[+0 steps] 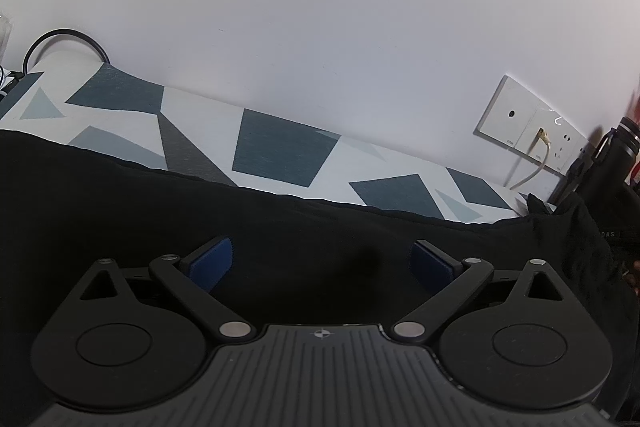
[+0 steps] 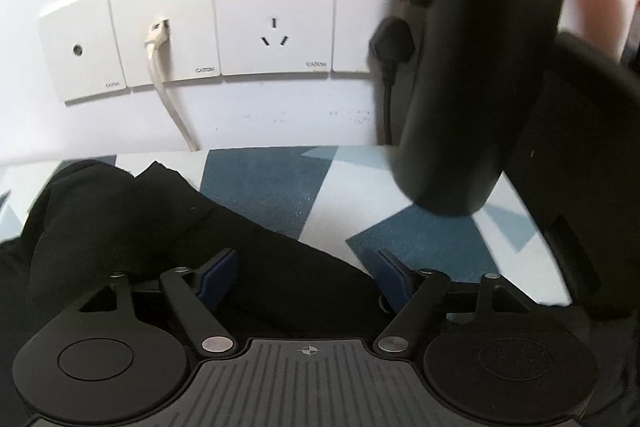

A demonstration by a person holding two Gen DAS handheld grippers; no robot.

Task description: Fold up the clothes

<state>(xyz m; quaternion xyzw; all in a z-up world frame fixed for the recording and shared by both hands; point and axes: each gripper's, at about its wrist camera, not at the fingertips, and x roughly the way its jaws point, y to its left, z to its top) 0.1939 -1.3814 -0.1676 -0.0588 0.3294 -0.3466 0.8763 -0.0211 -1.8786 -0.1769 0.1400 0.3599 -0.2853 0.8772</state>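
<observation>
Fingers [image 1: 212, 263] with blue pads stand wide apart on my left gripper [image 1: 322, 261], holding nothing, low over a black garment [image 1: 160, 211]. On my right gripper [image 2: 306, 275] the blue-padded fingers [image 2: 218, 277] are also spread wide and empty, with an edge of the same black garment [image 2: 140, 219] running between them.

All places below are given relative to the garment. It lies spread on a table [image 1: 280, 147] covered in a white, grey and dark blue geometric pattern. Beyond it, a white wall rises, carrying a row of white sockets [image 2: 224, 23] with a pale cable [image 2: 160, 67] and a black plug [image 2: 392, 43]. To its right stands a black bottle [image 2: 480, 59], very close to my right camera and blurred. Near the bottle, the cloth is bunched into a rumpled peak.

I judge the garment soft, light and limp: it will sag and drag rather than keep its shape, and the table cover may give some friction. The best holds look like its far edge under my left fingers and the bunched corner ahead of my right fingers, pinching a single layer. Black on black hides seams, so I cannot tell which part is sleeve or hem.
</observation>
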